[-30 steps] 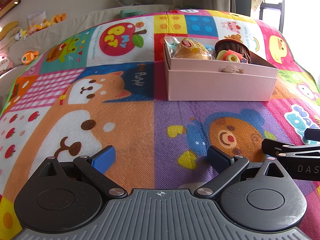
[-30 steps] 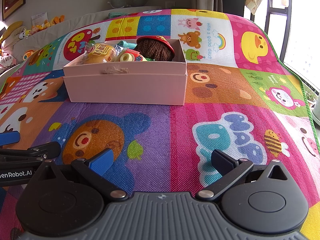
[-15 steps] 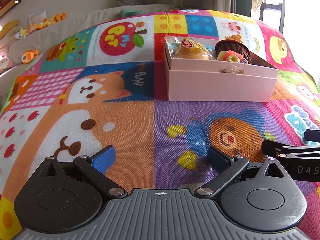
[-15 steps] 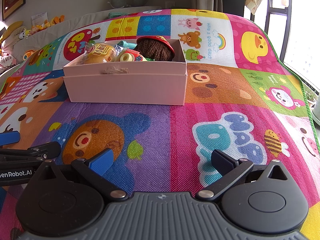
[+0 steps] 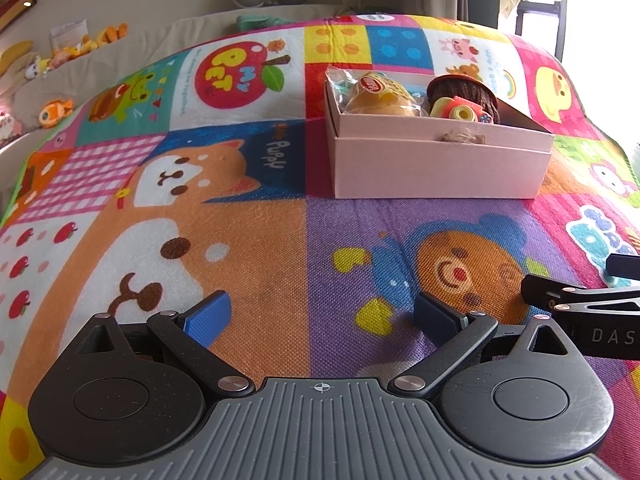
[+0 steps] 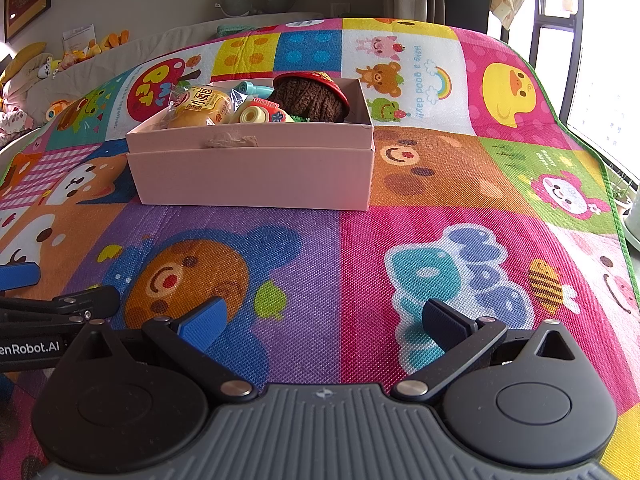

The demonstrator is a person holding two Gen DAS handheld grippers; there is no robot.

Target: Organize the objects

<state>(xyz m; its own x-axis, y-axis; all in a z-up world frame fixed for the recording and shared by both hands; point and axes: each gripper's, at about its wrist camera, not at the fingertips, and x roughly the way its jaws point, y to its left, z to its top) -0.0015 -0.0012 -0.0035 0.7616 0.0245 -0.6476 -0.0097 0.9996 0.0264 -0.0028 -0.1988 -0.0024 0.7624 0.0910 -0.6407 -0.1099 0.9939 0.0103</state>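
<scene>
In the left wrist view, the left gripper [image 5: 322, 320] hung low over the colourful cartoon-print play mat [image 5: 256, 248], its two blue-padded jaws spread wide apart with nothing between them. Ahead and to the right, well apart from the fingers, sat the pale pink rectangular cardboard box [image 5: 436, 164], nested in its own lid and resting on the mat. Inside it lay a plastic-wrapped golden bread bun [image 5: 378, 96] at the left end, a brown knitted yarn piece with a red rim [image 5: 464, 90] at the right end, and a small toy camera in orange, pink and yellow [image 5: 460, 113] just in front of the yarn piece. A scrap of crumpled tape [image 5: 462, 135] clung to the box's near wall. At the right edge, part of the right gripper [image 5: 580, 300] showed, beside the left one.

In the right wrist view, the right gripper [image 6: 322, 320] likewise hovered just above the mat [image 6: 400, 240], jaws wide apart and empty. The pink box [image 6: 256, 176] stood ahead and slightly left, well clear of the fingers. The wrapped bun [image 6: 202, 110] filled its left end, the knitted piece [image 6: 310, 98] the right, with the toy camera [image 6: 260, 115] between them and a light blue plastic item [image 6: 254, 88] behind. The left gripper [image 6: 60, 304] reached in at the left edge.
</scene>
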